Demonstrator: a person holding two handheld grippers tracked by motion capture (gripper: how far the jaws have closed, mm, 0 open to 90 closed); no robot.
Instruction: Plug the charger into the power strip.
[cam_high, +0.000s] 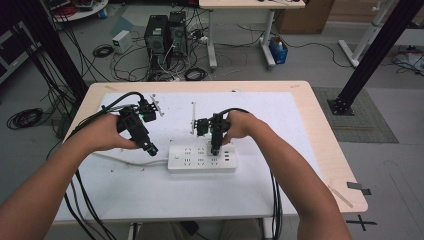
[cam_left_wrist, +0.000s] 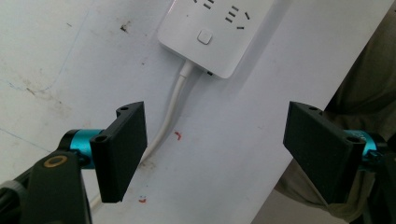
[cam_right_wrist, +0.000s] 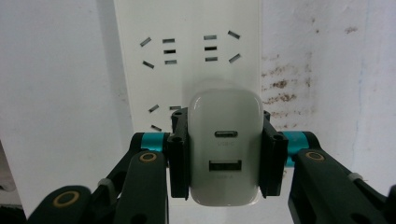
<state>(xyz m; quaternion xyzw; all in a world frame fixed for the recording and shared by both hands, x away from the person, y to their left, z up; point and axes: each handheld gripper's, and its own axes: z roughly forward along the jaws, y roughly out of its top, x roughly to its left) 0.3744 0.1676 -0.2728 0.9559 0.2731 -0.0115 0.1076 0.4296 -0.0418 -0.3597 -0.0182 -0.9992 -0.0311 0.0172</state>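
The right gripper (cam_right_wrist: 224, 156) clamps a white rounded plastic charger with 2 ports (cam_right_wrist: 225, 149) over the white rectangular plastic power strip (cam_right_wrist: 187, 51). The left gripper (cam_left_wrist: 215, 149) hangs spread, empty, near the strip's white cord (cam_left_wrist: 170, 109).

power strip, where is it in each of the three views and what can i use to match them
High view: the power strip lies at the middle of the table, under the right claw.
Left gripper view: its switch end sits at top centre, its white cord running down between the open jaws.
Right gripper view: it runs up the middle, behind the white charger.
Shared landmark: the socket slots.
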